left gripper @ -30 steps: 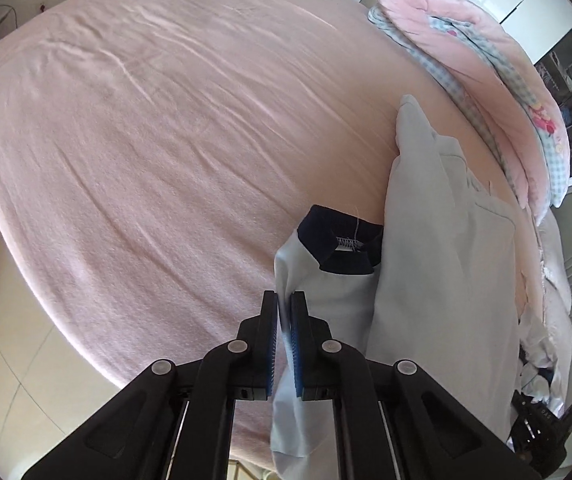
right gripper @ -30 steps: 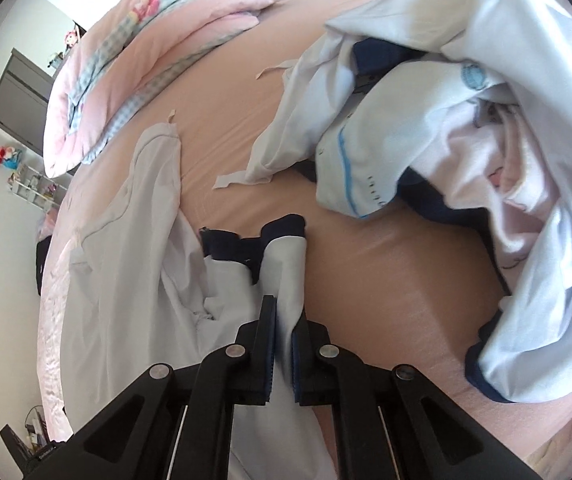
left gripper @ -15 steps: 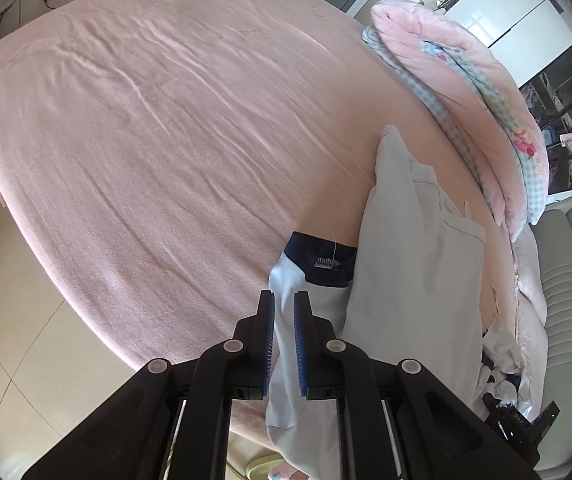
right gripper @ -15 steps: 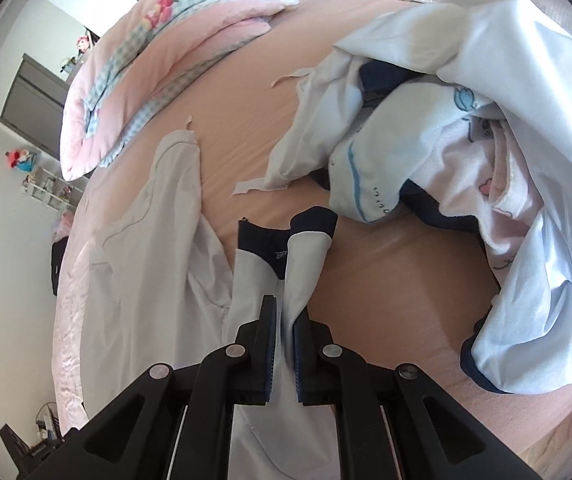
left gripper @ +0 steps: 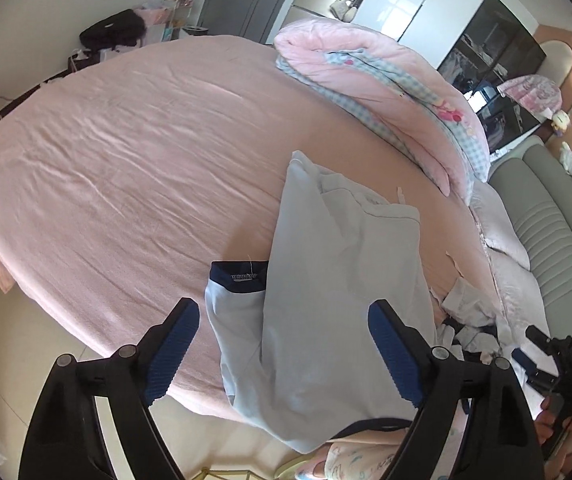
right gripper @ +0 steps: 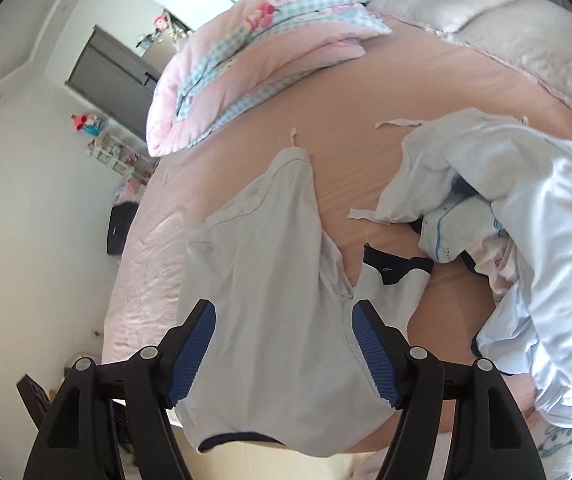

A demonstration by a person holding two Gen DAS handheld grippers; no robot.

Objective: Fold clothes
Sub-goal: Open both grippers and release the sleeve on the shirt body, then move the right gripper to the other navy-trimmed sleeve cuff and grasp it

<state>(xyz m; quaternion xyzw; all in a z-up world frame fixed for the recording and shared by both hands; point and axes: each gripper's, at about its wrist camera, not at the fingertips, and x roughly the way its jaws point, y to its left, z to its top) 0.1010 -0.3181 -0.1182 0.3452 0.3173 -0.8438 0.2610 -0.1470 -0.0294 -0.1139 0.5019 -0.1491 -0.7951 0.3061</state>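
Observation:
A pale blue top (left gripper: pixel 326 280) with navy cuffs lies on the pink bed sheet (left gripper: pixel 126 160), its body folded into a long strip. One sleeve, ending in a navy cuff (left gripper: pixel 238 276), lies flat on the left side. My left gripper (left gripper: pixel 284 344) hovers above the top's near end. Its jaws are opening wide and hold nothing. In the right wrist view the same top (right gripper: pixel 270 280) stretches away from me, with the other navy cuff (right gripper: pixel 394 268) at its right. My right gripper (right gripper: pixel 282 348) is also above it, jaws opening, no cloth pressed between the pads.
A folded pink and checked quilt (left gripper: pixel 386 92) lies at the far side of the bed. A heap of unfolded clothes (right gripper: pixel 526 220) sits right of the top. Pillows (right gripper: pixel 486 28) and a grey padded headboard (left gripper: pixel 546 248) are beyond. The bed's near edge drops to a tiled floor (left gripper: pixel 6 340).
Both grippers were shut on the sleeves. They have let go, opened wide and risen away from the bed. The sleeves now lie flat beside the folded body.

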